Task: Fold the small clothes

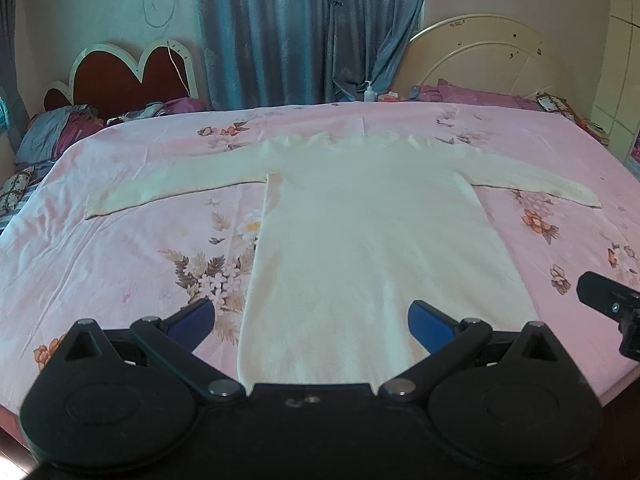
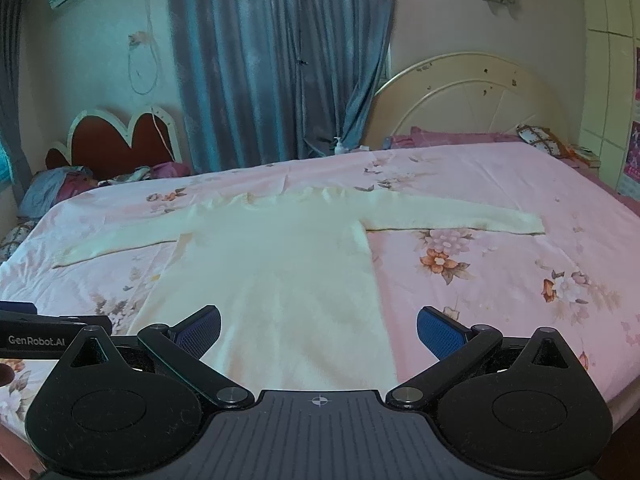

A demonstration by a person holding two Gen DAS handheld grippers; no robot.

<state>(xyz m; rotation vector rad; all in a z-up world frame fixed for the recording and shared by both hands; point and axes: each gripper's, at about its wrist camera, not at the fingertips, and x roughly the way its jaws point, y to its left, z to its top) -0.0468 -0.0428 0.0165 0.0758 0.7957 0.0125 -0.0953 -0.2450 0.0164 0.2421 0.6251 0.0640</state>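
Observation:
A cream long-sleeved knit sweater (image 1: pixel 372 240) lies flat on the pink floral bed sheet (image 1: pixel 120 248), sleeves spread to both sides, hem toward me. It also shows in the right wrist view (image 2: pixel 276 272). My left gripper (image 1: pixel 312 322) is open and empty, held over the hem, blue pads wide apart. My right gripper (image 2: pixel 318 330) is open and empty over the hem's right part. The right gripper's body shows at the right edge of the left wrist view (image 1: pixel 612 304); the left gripper's body shows at the left edge of the right wrist view (image 2: pixel 40 336).
A red heart-shaped headboard (image 1: pixel 124 76) and pillows (image 1: pixel 52 132) stand far left. A cream round headboard (image 1: pixel 484 56) stands far right. A pump bottle (image 1: pixel 370 92) stands behind the bed by the blue curtains (image 1: pixel 304 28). The bed's near edge drops off at right (image 1: pixel 624 376).

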